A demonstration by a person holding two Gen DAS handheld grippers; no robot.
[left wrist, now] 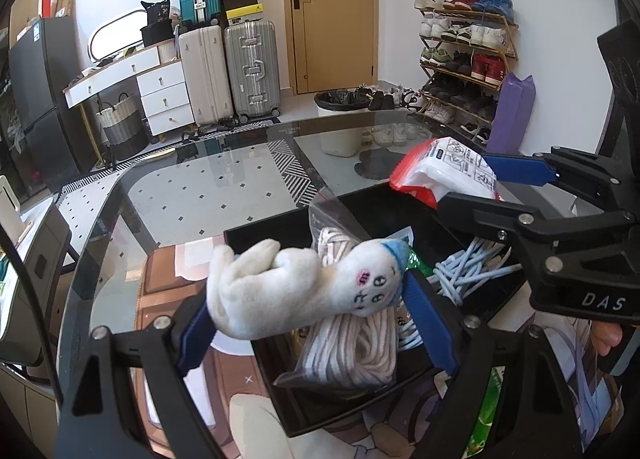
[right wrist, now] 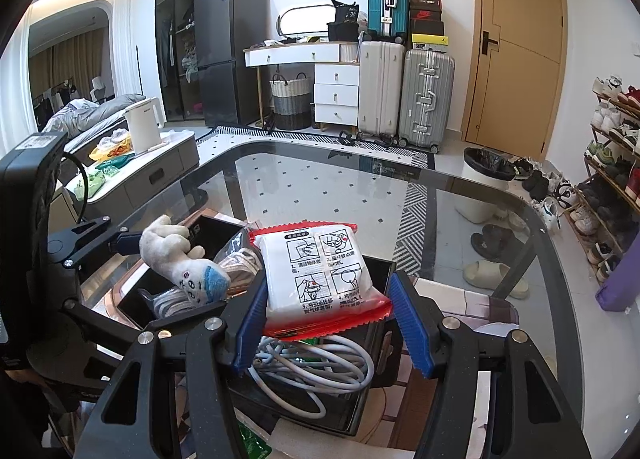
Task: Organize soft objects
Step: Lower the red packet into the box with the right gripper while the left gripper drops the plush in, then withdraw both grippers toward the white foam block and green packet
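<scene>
Left gripper (left wrist: 308, 323), bottom centre of the left wrist view: blue fingers closed onto a white plush toy (left wrist: 296, 291), which lies crosswise between them, face end toward the right finger. It hangs over the black bin (left wrist: 280, 229), not resting in it.

Right gripper (right wrist: 328, 323), bottom centre of the right wrist view: fingers pinch a red-and-white sealed packet (right wrist: 320, 279) at its near edge; the packet tilts up and away, also above the bin.

Already in the bin: a bagged white cord bundle (left wrist: 356, 343) below the toy and a loose coil of pale blue cable (right wrist: 312, 367) under the packet. A green wrapper (right wrist: 252, 447) shows at the bottom edge; I can't tell whether it sits inside or beside the bin.

Judgement: task well along. Two items stowed, two in hand over the bin, neither released. The glass table (right wrist: 340, 187) beyond looks bare of other soft items. What's left appears to be lowering and letting go of both.
</scene>
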